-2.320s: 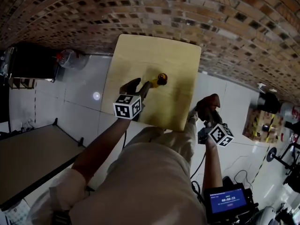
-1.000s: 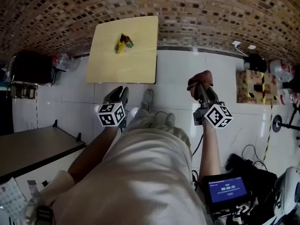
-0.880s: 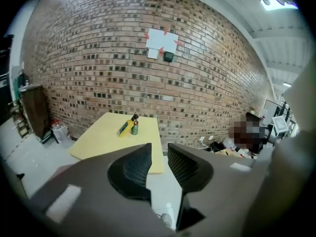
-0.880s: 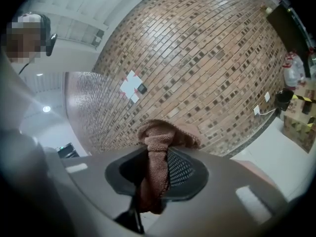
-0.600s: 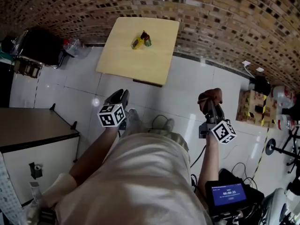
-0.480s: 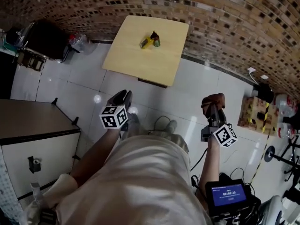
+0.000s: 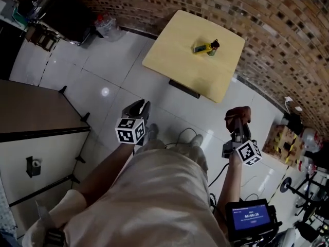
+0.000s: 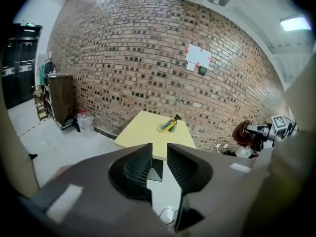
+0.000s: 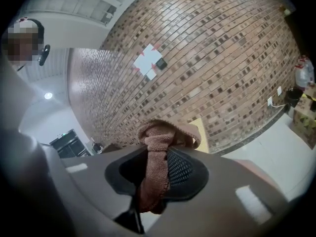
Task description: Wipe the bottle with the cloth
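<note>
Clamping cloth [image 9: 160, 137] in right gripper [image 7: 237, 125], just been closing empty left gripper [image 8: 159, 157] to a narrow gap, both well apart from bottle [image 7: 202, 49] lying on yellow table [image 7: 175, 60] by brick wall [image 7: 267, 9].

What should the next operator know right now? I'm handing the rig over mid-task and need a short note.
Left gripper: empty, jaws narrowly apart, just been closing.
Right gripper: shut on the brown cloth.
Bottle: on the yellow table by the brick wall, well away from both grippers.
Done: cloth in grip; no wiping under way.
Left: walk to the table, probably steady the bottle with the left gripper, then wipe it.
</note>
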Motion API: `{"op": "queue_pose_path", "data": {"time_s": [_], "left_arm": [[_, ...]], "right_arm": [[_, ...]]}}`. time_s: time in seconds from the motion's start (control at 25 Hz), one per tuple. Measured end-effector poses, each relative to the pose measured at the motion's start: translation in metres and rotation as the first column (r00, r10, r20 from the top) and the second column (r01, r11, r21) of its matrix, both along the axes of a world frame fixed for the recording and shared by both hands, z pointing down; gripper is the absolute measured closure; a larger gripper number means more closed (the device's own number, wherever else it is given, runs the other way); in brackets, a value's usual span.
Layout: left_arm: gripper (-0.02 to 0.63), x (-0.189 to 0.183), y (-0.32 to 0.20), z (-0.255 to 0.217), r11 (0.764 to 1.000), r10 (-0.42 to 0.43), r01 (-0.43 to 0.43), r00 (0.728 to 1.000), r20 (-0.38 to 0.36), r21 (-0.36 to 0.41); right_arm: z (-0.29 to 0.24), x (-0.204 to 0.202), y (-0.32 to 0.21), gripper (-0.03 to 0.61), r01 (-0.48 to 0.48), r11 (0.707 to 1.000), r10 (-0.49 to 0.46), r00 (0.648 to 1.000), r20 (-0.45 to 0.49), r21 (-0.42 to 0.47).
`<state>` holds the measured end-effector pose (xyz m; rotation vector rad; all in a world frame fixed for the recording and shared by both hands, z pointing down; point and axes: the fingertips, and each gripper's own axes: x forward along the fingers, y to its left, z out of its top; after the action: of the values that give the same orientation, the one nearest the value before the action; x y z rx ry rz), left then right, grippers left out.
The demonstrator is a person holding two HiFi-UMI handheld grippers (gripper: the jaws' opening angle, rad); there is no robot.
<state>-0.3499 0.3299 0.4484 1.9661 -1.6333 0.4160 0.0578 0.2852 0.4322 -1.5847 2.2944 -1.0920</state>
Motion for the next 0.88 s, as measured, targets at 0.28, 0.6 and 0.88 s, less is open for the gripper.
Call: {"op": "queue_pose_path", "data": {"time_s": [0.28, 0.6, 0.88], "left_arm": [[0.512, -0.064, -0.006, 0.003, 0.975, 0.218, -0.220, 0.975, 0.040, 0.033], [0.517, -0.071, -0.015, 0.001, 0.918, 0.387, -0.391, 0.919, 0.068, 0.060], [0.517, -0.019, -0.032, -0.022, 0.892, 0.434, -0.438, 0.899, 0.060, 0.108]], "right_arm": [[-0.025, -0.155, 0.012, 0.495, 0.026, 0.999, -0.026, 1.000, -0.015, 0.026], [-0.047, -0.188, 0.063, 0.494, -0.058, 0.995, 0.061, 0.997, -0.038, 0.079], [-0.101, -0.154, 0.097, 0.494, -0.113, 0.979, 0.121, 0.992, -0.040, 0.169]]}}
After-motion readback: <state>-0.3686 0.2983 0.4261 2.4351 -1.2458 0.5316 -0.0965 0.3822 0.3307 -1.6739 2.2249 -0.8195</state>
